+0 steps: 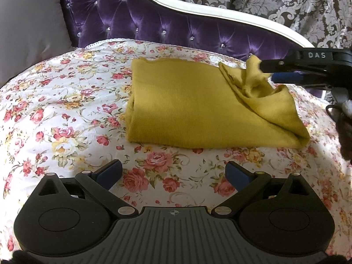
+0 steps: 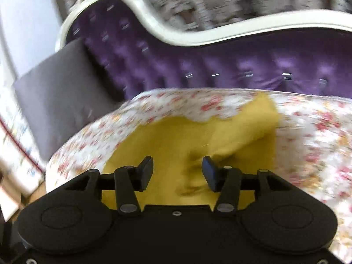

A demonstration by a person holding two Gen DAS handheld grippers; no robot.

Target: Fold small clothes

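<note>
A mustard-yellow garment (image 1: 198,107) lies folded on the floral bed cover (image 1: 66,110); its right corner is bunched and lifted. My left gripper (image 1: 173,171) is open and empty, just in front of the garment's near edge. My right gripper (image 1: 267,70) comes in from the right at the raised corner. In the blurred right wrist view the right gripper (image 2: 177,171) has its jaws apart over the yellow garment (image 2: 176,136), with a fold of cloth bunched against the right finger (image 2: 209,173).
A purple tufted headboard (image 1: 154,22) with a white frame runs behind the bed. A grey pillow (image 1: 28,26) leans at the back left. Patterned curtains (image 1: 286,0) hang behind.
</note>
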